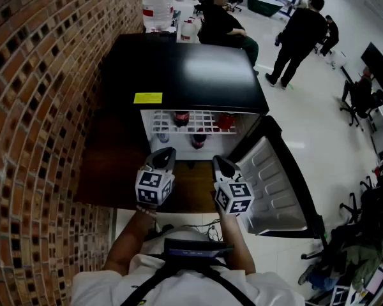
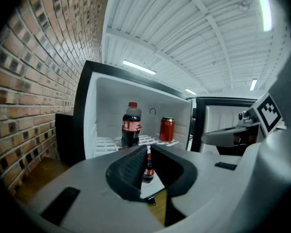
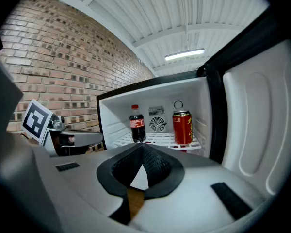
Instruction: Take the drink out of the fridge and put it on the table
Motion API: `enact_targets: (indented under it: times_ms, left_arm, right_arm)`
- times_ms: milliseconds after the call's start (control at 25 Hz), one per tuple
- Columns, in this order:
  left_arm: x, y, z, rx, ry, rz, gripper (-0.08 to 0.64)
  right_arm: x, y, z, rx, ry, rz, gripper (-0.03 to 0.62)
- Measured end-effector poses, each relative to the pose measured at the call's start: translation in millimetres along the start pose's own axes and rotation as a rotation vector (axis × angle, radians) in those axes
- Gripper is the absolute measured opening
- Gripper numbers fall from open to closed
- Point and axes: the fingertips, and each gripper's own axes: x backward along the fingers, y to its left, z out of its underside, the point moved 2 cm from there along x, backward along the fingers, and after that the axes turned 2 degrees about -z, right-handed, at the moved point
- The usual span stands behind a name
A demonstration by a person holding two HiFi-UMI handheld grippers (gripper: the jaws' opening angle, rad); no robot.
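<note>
Head view, near to far. At the bottom edge are the person's shoulders and forearms. Just above, at lower centre, each hand carries a marker cube: one (image 1: pixel 154 187) behind the left claw (image 1: pixel 166 153) (image 2: pixel 146 148), one (image 1: pixel 234 197) behind the right claw (image 1: pixel 221 162) (image 3: pixel 141 145). Both claws point toward the open fridge (image 1: pixel 185 69) and are held apart from it.

The left claw is pressed together with nothing pinched. A narrow slit below its tips shows only the fridge interior beyond. The right claw is likewise pressed together at the tips and holds nothing.

Beyond the claws, a brown wooden surface (image 1: pixel 179 193) lies before the fridge. The fridge door (image 1: pixel 274 183) stands swung open toward the lower right of the frame, its white inner lining facing up.

Inside, at mid-frame, a white wire shelf (image 1: pixel 163 121) carries the drinks. A cola bottle (image 1: pixel 181 118) (image 2: pixel 131 125) (image 3: pixel 137 124) stands upright on the left. A red can (image 1: pixel 225 120) (image 2: pixel 167 129) (image 3: pixel 182 127) stands upright on the right, well apart from the bottle. A second bottle (image 1: pixel 198 139) (image 2: pixel 148 168) stands below the shelf.

The black fridge top bears a yellow label (image 1: pixel 148 97). A brick wall (image 1: pixel 32 107) fills the left of the frame. At the top stands a water jug (image 1: pixel 157 5), with a seated person (image 1: pixel 220 24) and a standing person (image 1: pixel 303 34) farther off at upper right.
</note>
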Motion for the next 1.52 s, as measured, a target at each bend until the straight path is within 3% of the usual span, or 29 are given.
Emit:
enact_targets:
  times_ms: [320, 600, 1280, 1400, 1520]
  left_arm:
    - [-32.3, 8.2, -19.3, -0.045, -0.005, -0.018, 0.283]
    - [-67.3, 15.8, -40.0, -0.09, -0.033, -0.045, 0.368]
    - [-144.4, 48.9, -48.9, -0.075, 0.027, -0.101, 0.397]
    - [-147.0, 48.0, -49.9, -0.079, 0.029, -0.091, 0.366]
    - [-149.6, 45.4, -49.8, -0.092, 0.04, -0.071, 0.288]
  right_arm:
    - [-0.5, -6.7, -4.5, 0.006, -0.004, 0.009, 0.017]
    - [1.3, -16.9, -8.6, 0.002, -0.011, 0.031, 0.017]
    - [4.8, -48.0, -14.0, -0.004, -0.019, 0.103, 0.017]
    - [2.4, -49.3, -14.8, -0.003, -0.02, 0.101, 0.017]
    - [-0.6, -50.7, -15.3, 0.0, -0.018, 0.099, 0.017]
